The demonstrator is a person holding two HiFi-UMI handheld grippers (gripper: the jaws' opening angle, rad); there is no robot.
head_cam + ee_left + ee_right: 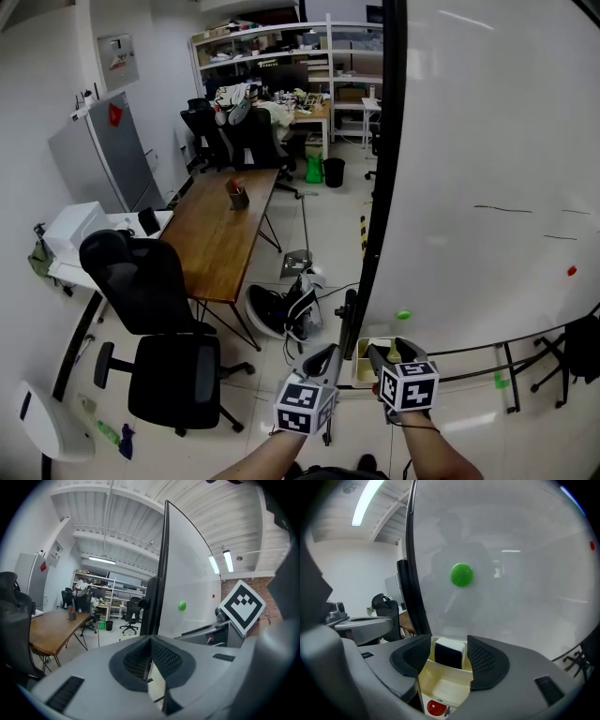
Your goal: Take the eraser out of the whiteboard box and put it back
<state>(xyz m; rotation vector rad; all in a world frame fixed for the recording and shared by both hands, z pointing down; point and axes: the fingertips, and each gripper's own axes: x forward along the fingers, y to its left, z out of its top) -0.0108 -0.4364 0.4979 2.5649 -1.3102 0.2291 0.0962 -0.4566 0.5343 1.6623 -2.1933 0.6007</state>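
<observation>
A cream whiteboard box hangs at the lower left corner of the whiteboard. In it stands the eraser, a white block with a black face. My right gripper is open; its pads flank the eraser with a gap on each side. A red round thing lies in the box's front part. In the head view the right gripper reaches over the box. The left gripper hangs just left of it, beside the board's black edge. Its pads meet at the tips with nothing held.
A green magnet sticks to the board above the box. A long wooden table and a black office chair stand to the left. Shoes and a bag lie on the floor by the board's foot.
</observation>
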